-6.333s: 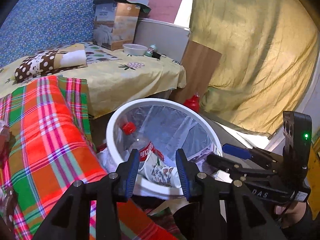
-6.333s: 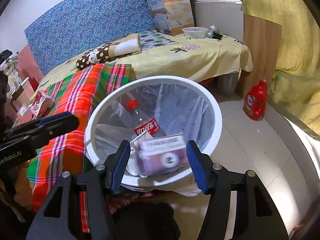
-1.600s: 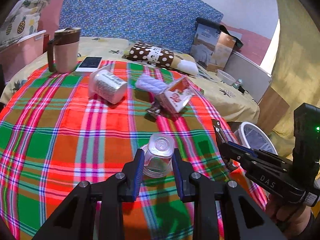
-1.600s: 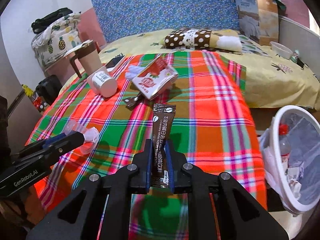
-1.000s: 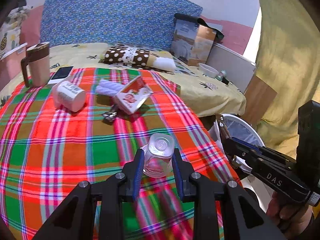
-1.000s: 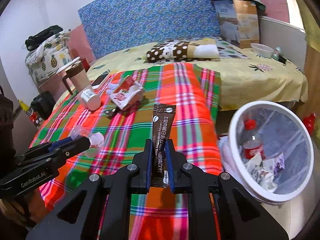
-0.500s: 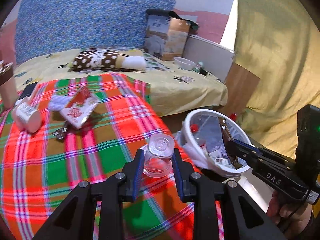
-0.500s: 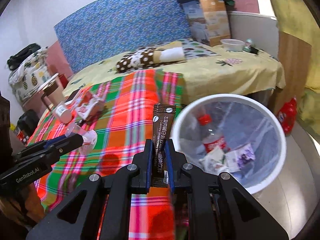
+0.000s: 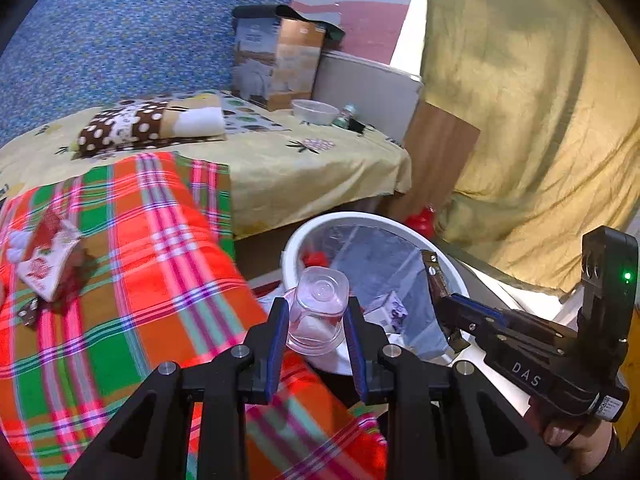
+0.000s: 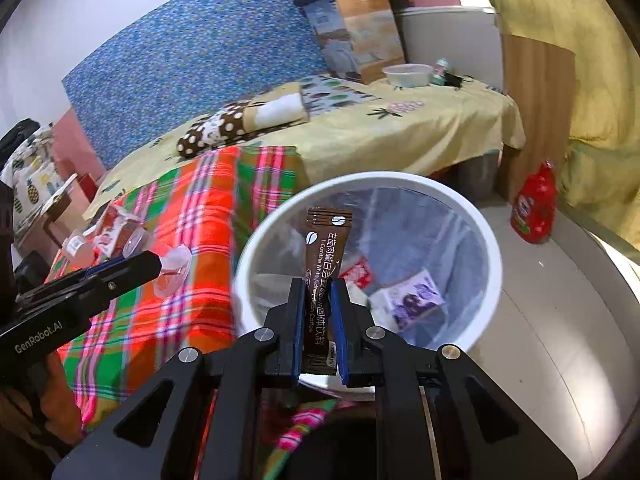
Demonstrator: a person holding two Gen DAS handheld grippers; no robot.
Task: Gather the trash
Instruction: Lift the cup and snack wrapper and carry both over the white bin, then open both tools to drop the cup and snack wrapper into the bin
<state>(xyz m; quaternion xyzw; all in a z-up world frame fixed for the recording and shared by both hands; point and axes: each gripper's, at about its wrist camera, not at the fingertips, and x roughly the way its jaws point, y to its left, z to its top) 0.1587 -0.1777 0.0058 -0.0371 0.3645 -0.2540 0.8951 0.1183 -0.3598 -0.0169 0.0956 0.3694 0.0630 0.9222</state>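
My left gripper [image 9: 316, 320] is shut on a clear plastic cup [image 9: 320, 304], held at the near-left rim of the white trash bin [image 9: 296, 240]. My right gripper [image 10: 318, 320] is shut on a brown coffee sachet [image 10: 326, 248] and holds it upright over the bin [image 10: 490, 240]. The bin has a clear liner and holds a red-capped bottle [image 9: 316, 258], a purple-printed packet [image 10: 412, 300] and other wrappers. A red and white carton [image 9: 48, 256] still lies on the plaid blanket [image 9: 152, 280]. The right gripper also shows in the left wrist view [image 9: 444, 304].
The bin stands on the floor between the plaid-covered bed and a yellow curtain [image 9: 540, 120]. A red detergent bottle [image 10: 536, 208] stands on the floor beyond the bin. A second bed with a yellow sheet [image 10: 400, 132] carries a dotted pillow [image 10: 224, 128], a bowl [image 10: 406, 74] and a cardboard box [image 10: 360, 36].
Both grippers have swung right from the plaid blanket to the bin, carrying the cup and the sachet. The sachet now hangs over the bin opening; the cup is at its rim.
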